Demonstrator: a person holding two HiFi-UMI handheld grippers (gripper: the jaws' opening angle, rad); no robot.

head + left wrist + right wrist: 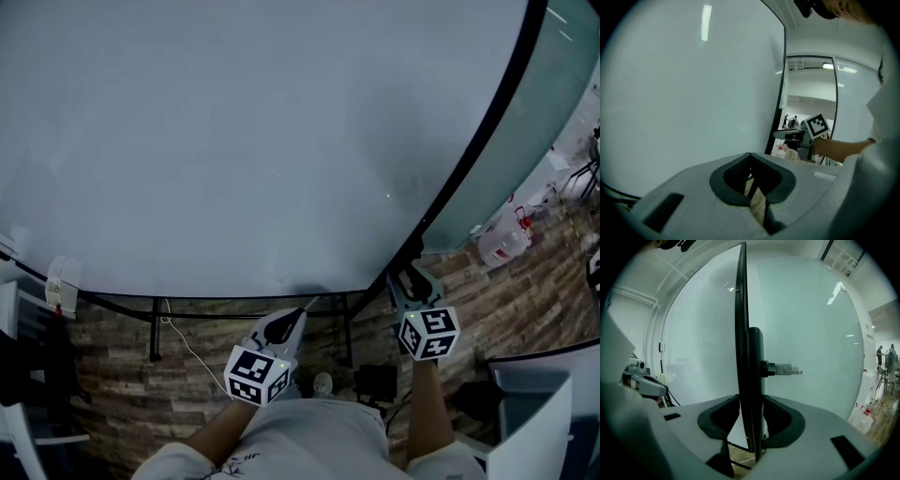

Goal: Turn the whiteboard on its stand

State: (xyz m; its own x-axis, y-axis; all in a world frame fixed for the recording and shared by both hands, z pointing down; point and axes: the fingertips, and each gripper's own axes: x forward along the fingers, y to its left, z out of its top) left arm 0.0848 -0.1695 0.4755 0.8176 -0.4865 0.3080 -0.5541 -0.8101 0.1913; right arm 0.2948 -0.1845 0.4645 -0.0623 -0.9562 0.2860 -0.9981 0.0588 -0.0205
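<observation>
The whiteboard (262, 141) fills the upper head view, its black frame (487, 131) curving down the right side. My right gripper (405, 277) sits at the board's lower right corner. In the right gripper view the frame edge (740, 310) runs upright between the jaws and fills the gap, so the gripper (751, 418) is shut on it. Just behind the edge are the stand post (755, 357) and a locking knob (780, 369). My left gripper (302, 309) is at the board's bottom edge, shut with nothing in it (751, 161). The board face (693, 93) lies ahead of it on the left.
The stand's lower bars (234, 314) and a white cable (187, 347) are under the board. A clear plastic jug (504, 239) stands on the wood-pattern floor at right by a glass partition (534, 122). Dark furniture (28, 375) is at left, a white box (534, 431) at lower right.
</observation>
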